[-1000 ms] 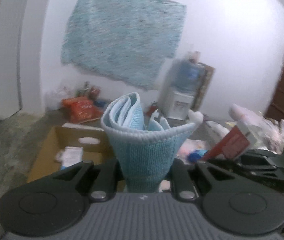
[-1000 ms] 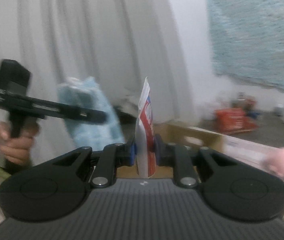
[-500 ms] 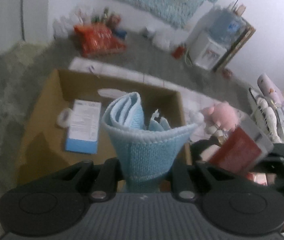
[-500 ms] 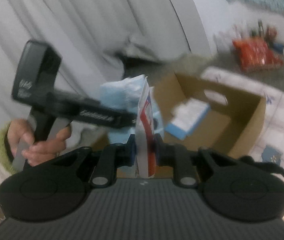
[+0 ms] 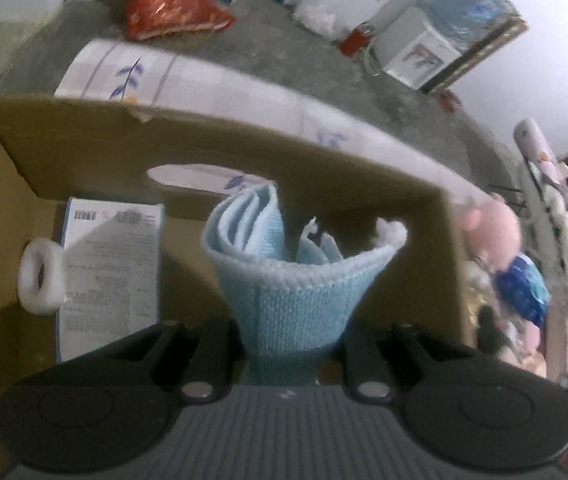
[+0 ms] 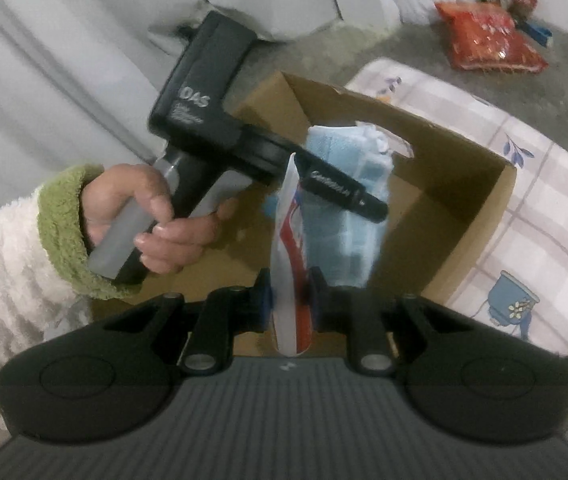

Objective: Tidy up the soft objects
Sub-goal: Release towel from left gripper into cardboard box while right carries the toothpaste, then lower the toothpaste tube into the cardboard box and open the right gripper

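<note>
My left gripper [image 5: 290, 344] is shut on a folded light-blue knit cloth [image 5: 296, 280] and holds it over the open cardboard box [image 5: 83, 148]. In the right wrist view the same cloth [image 6: 348, 200] hangs over the box [image 6: 464, 184]. The left gripper's own fingertips are hidden behind the cloth there. My right gripper [image 6: 290, 304] is shut on a flat red and white packet [image 6: 290, 248], held upright near the box's near side.
Inside the box lie a white and blue carton [image 5: 107, 276] and a white ring [image 5: 39, 280]. The box stands on a patterned sheet [image 6: 544, 184]. A pink plush toy [image 5: 488, 232] lies right of the box. A red bag [image 5: 167, 0] lies on the floor beyond.
Both grippers have tilted down and moved toward the box. The blue cloth is now lower, over the box's inside. The packet has come closer to the box.
</note>
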{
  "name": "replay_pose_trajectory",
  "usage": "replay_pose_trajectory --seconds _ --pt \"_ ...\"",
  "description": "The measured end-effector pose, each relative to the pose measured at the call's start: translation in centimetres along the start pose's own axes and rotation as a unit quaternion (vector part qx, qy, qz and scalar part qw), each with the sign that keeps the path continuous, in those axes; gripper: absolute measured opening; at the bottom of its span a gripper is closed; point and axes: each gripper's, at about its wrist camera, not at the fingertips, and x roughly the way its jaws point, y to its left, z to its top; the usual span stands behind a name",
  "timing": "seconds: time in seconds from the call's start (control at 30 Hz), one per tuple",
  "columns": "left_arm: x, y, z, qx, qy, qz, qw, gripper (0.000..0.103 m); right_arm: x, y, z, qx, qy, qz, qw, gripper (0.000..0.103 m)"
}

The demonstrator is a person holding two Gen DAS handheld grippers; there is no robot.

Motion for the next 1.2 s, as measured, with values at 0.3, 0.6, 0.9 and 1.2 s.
replay_pose_trajectory --seconds 0.3,0.6,0.9,1.2 --pt "3.8 3.5 2.1 -0.044 0.036 0.004 0.9984 0.048 4.2 -0.9 2.6 0.022 0.051 -0.068 0.996 0.020" --pt "3.9 4.6 2.8 -0.067 0.025 0.027 0.9970 0.073 3.5 -0.2 3.2 -0.010 0.011 -0.141 0.990 0.022" --pt "1.5 3.5 2.8 -0.057 -0.016 0.043 0.9973 0.086 0.8 -0.2 1.9 -0.020 -0.039 -0.134 0.990 0.022" --pt "-3.5 1.8 1.6 -0.066 -0.084 0.025 0.9940 0.084 -6.9 2.3 -5.7 -0.025 -0.136 -0.061 0.988 0.022"
